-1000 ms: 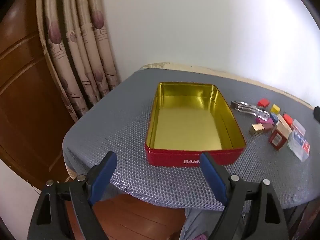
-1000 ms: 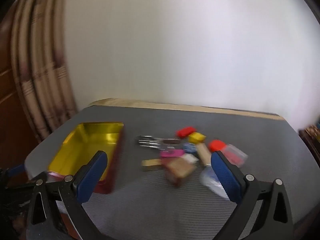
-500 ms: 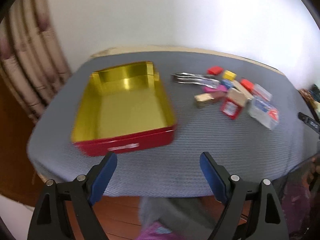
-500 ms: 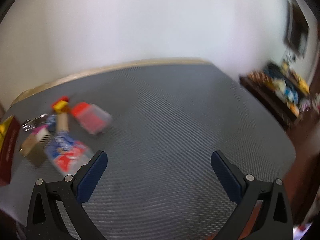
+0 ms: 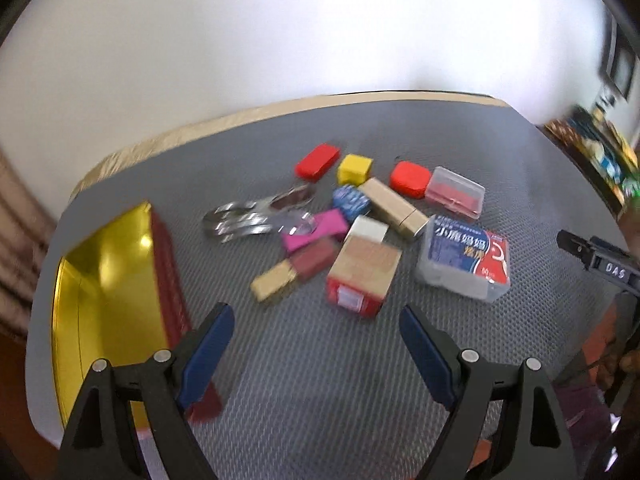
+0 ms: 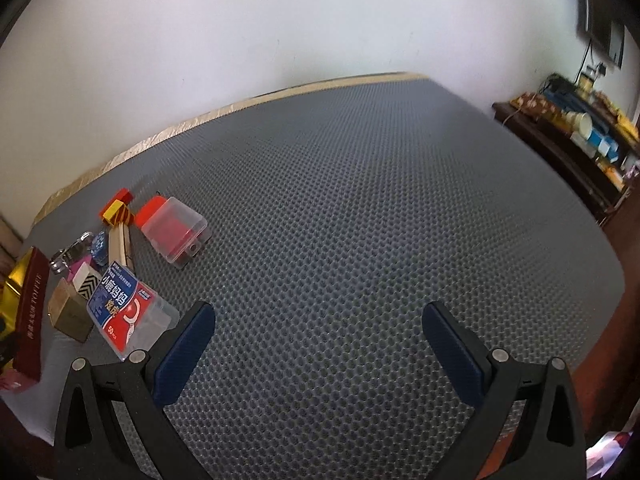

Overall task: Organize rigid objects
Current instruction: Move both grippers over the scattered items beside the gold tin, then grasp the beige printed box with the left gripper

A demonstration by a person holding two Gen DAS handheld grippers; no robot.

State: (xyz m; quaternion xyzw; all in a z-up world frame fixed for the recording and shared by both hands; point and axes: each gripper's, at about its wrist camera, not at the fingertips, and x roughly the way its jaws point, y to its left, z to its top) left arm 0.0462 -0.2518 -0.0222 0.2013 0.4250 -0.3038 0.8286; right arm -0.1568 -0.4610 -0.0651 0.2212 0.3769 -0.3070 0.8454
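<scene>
Two fisheye views, each looking forward and down along a pair of blue-padded fingers at the bottom edge. The left wrist view looks from the near edge of the grey mat (image 5: pixel 320 380), facing the white wall, with a dental floss box (image 5: pixel 464 256) right of centre and a red tin (image 5: pixel 104 300) to its left. The right wrist view sits further right of the floss box (image 6: pixel 126 312), facing mostly bare mat (image 6: pixel 360 220). Both share the floss box, its neighbouring small items and the tin (image 6: pixel 30 312)
</scene>
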